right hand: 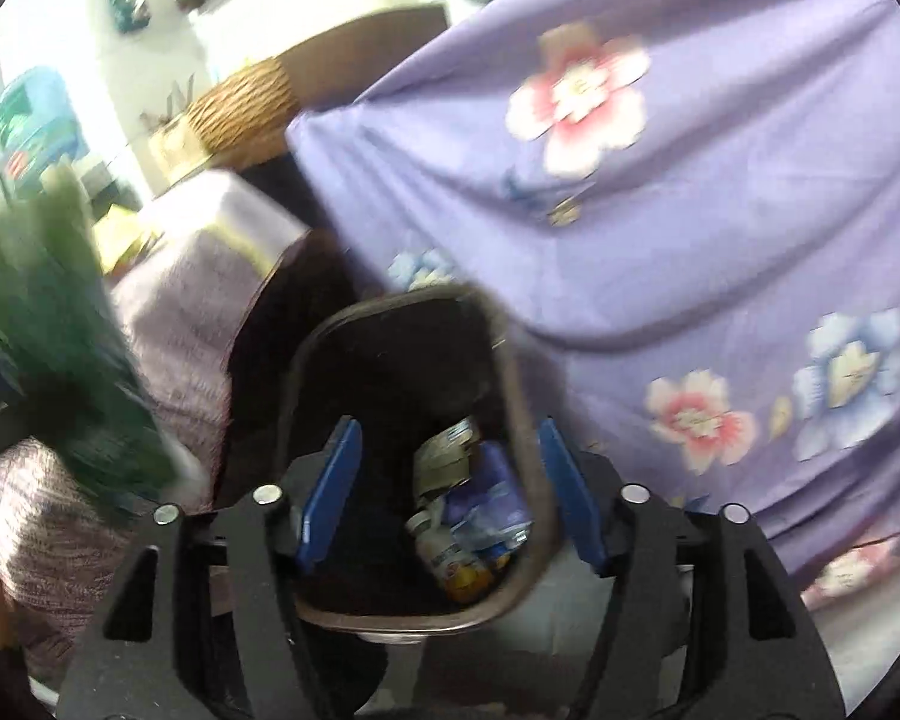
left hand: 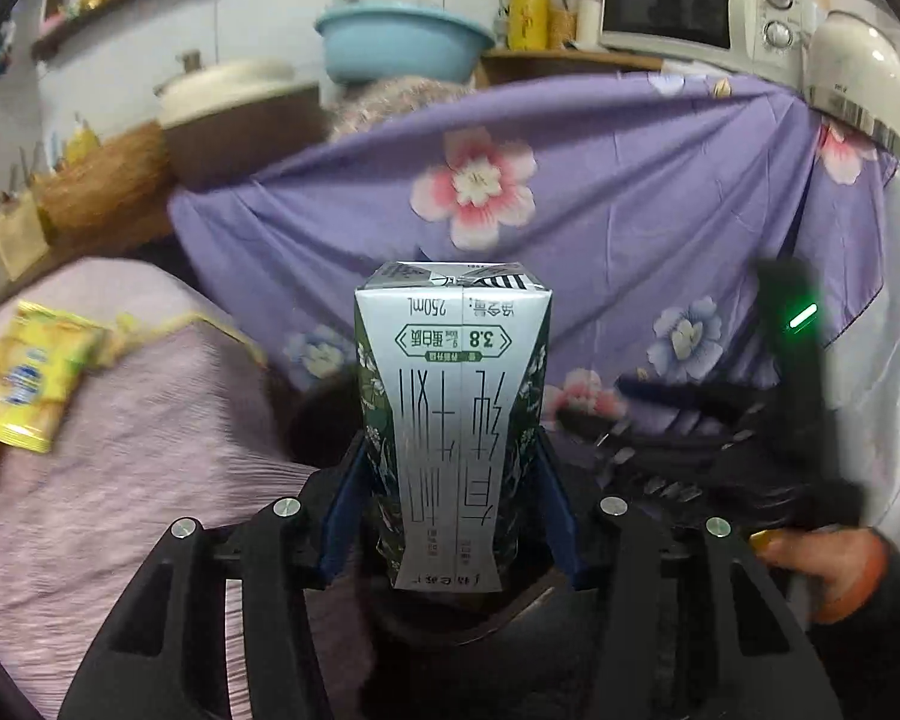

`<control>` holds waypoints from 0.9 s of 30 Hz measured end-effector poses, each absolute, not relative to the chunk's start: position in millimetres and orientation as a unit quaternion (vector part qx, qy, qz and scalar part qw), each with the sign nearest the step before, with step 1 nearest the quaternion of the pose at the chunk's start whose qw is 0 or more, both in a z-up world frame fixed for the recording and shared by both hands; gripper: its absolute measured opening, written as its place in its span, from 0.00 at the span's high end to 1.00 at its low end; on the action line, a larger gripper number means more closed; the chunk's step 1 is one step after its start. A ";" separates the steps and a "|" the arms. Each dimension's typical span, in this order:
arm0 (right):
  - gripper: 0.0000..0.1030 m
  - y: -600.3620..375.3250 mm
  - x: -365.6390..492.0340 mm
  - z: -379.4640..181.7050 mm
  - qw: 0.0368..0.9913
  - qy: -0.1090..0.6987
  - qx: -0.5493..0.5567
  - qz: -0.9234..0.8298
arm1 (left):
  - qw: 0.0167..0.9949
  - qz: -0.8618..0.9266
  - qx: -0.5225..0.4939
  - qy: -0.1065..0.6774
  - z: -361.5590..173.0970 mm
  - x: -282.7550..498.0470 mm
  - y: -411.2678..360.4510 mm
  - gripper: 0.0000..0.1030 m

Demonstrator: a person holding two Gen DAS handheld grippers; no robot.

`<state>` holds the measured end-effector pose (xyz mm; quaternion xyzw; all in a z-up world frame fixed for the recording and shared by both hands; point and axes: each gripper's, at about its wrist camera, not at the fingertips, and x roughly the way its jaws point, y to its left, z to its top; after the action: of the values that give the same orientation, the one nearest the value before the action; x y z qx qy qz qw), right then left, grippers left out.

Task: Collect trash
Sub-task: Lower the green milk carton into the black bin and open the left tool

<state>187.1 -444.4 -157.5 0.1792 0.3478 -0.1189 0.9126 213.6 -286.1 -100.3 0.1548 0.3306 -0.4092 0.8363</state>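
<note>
Gripping milk carton (left hand: 453, 420), left tongs (left hand: 450, 504); right tongs (right hand: 450, 492) empty over bin (right hand: 525, 420).

I see a glossy printed paper carton (left hand: 453, 420), smooth purple floral cloth (left hand: 630, 228), a woven basket (right hand: 243, 105), and matt black plastic tool arms.

Right gripper (right hand: 450, 492): blue pads apart, nothing between, above bin.
Bin (right hand: 306, 354): dark, open-topped; bottle (right hand: 444, 546) and wrappers inside.
Floral cloth (right hand: 690, 228): right of bin.
Green blur (right hand: 72, 360): left of bin.
</note>
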 end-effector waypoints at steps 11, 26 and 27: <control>0.37 -481.2 146.4 -136.6 0.912 0.323 0.193 -0.165 | 0.814 -0.381 0.171 0.404 -184.8 241.5 -338.4 0.50; 0.33 -477.8 151.2 -135.2 0.913 0.325 0.192 -0.155 | 0.815 -0.365 0.153 0.423 -189.8 240.2 -337.1 0.15; 0.33 -477.1 151.1 -135.0 0.914 0.324 0.191 -0.154 | 0.815 -0.368 0.149 0.423 -187.7 238.2 -335.9 0.15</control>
<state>151.1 -477.1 -135.0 0.1911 0.3243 -0.1543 0.9135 238.2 -335.9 -187.7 0.1489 0.4228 -0.3679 0.8147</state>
